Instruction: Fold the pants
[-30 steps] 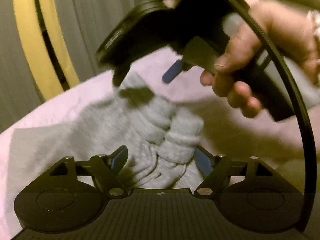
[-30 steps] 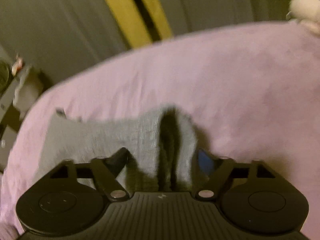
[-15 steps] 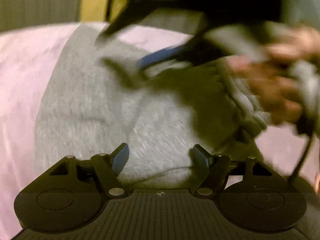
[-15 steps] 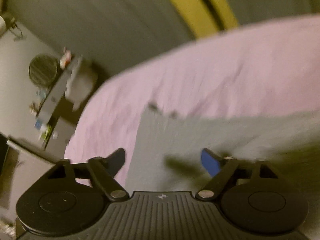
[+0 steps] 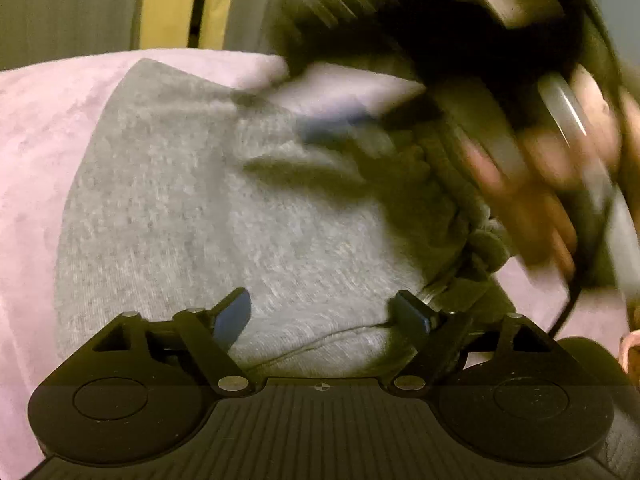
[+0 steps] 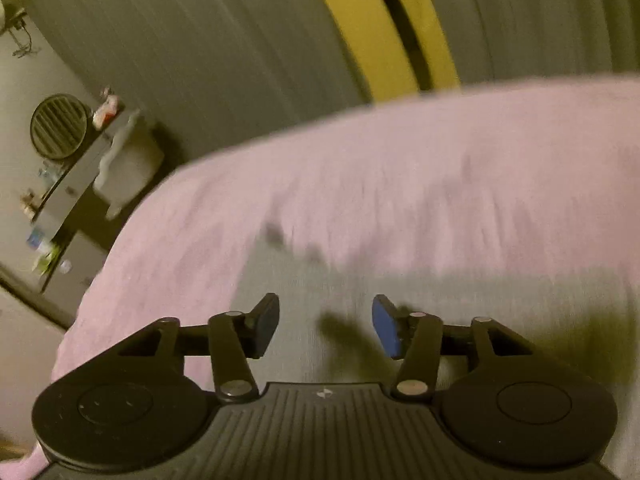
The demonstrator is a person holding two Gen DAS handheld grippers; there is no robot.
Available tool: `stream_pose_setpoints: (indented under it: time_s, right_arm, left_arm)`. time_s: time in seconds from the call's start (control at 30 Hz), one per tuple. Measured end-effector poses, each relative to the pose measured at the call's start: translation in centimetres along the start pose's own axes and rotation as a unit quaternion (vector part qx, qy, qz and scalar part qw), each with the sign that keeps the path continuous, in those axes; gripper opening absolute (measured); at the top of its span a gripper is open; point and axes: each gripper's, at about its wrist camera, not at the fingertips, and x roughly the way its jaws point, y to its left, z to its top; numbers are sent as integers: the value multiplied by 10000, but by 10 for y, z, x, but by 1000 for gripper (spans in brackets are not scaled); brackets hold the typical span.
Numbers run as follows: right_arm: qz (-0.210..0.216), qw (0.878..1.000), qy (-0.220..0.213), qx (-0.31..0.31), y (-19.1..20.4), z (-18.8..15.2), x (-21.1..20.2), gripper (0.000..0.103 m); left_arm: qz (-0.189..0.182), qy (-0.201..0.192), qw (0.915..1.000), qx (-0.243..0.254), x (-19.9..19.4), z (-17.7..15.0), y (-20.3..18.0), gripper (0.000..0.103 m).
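Grey pants [image 5: 200,200] lie spread on a pink blanket [image 5: 40,140]. My left gripper [image 5: 322,312] hovers low over the near part of the cloth. Its jaws are opening and its pads hold nothing. Farther back, the right gripper's blue pad [image 5: 336,126] shows as a blur over the pants, with a hand [image 5: 532,184] on the handle and a bunched waistband beneath. In the right wrist view, my right gripper [image 6: 326,320] points down at a flat stretch of the pants [image 6: 480,320]. Its jaws are closing, and only flat cloth shows below the gap, not pinched.
The pink blanket [image 6: 400,180] ends in a curved far edge. Behind it hang grey curtains [image 6: 200,60] with a yellow strip [image 6: 380,32]. Left of the bed stands a shelf unit [image 6: 64,200] with a round fan [image 6: 58,126] and small items.
Both grippers swung across the bed and dropped lower. The bunched pants that sat between my left jaws now lie flat. My right jaws have narrowed.
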Motion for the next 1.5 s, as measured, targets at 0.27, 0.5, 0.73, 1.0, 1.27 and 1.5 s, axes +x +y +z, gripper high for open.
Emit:
stream_pose_setpoints:
  time_s: [0.27, 0.5, 0.73, 1.0, 1.27, 1.5]
  right_arm:
    - [-832, 9947, -300, 529, -53, -61, -67, 33]
    - [-524, 9977, -301, -318, -14, -78, -64, 88]
    - [-653, 9935, -121, -928, -8, -85, -80, 83]
    - [-1125, 9935, -174, -60, -60, -77, -100, 102]
    - [-205, 9933, 205, 1120, -126, -51, -62, 103]
    - [284, 9878, 298, 1503, -153, -38, -31, 103]
  left_arm:
    - [-274, -104, 9962, -825, -37, 5, 18, 86]
    - [197, -206, 9940, -1059, -77, 17, 11, 88]
    - [1179, -550, 9847, -1162, -104, 34, 38, 94]
    - [1271, -370, 9876, -844, -82, 53, 59, 95]
    - [815, 171, 9965, -96, -43, 63, 73, 97]
    - [38, 542, 9957, -751, -13, 68, 122, 100]
